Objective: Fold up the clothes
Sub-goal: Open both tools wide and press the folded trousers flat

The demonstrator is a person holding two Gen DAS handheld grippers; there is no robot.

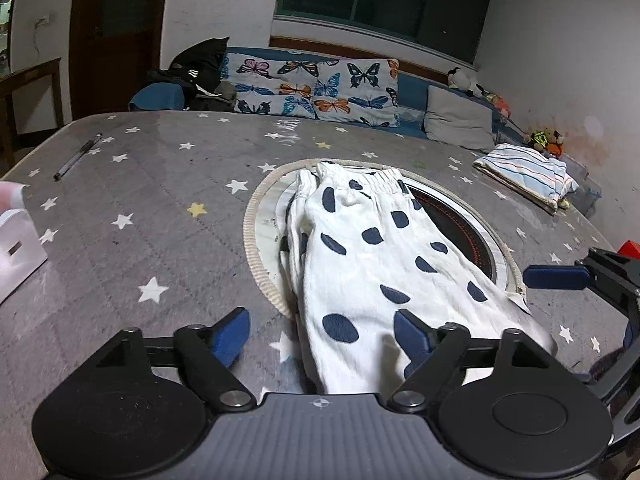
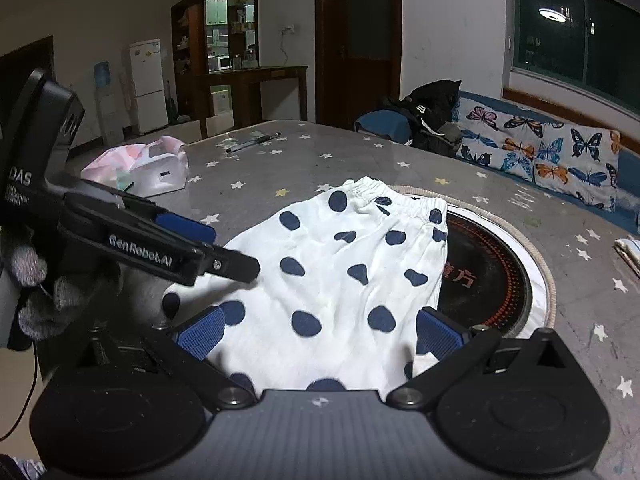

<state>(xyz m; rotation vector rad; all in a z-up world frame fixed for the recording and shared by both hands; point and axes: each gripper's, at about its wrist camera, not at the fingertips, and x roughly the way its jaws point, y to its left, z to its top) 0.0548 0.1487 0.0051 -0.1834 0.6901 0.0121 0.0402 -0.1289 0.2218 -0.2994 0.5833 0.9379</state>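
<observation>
White shorts with dark blue spots [image 1: 372, 264] lie flat on the star-print tablecloth [image 1: 160, 216], waistband at the far end, partly over a round hotplate [image 1: 460, 224]. My left gripper [image 1: 320, 334] is open, its blue pads spread over the shorts' near hem. In the right wrist view the shorts [image 2: 340, 276] lie just ahead of my right gripper [image 2: 320, 330], which is open with its pads above the near hem. The left gripper shows at the left of that view [image 2: 188, 240]; the right gripper's pad shows at the right edge of the left wrist view [image 1: 556, 277].
A folded striped garment [image 1: 528, 176] lies at the table's far right. A pen [image 1: 78, 156] lies at the far left, and a white box [image 2: 160, 172] with a pink bag beside it. A sofa with butterfly cushions [image 1: 316, 88] stands behind the table.
</observation>
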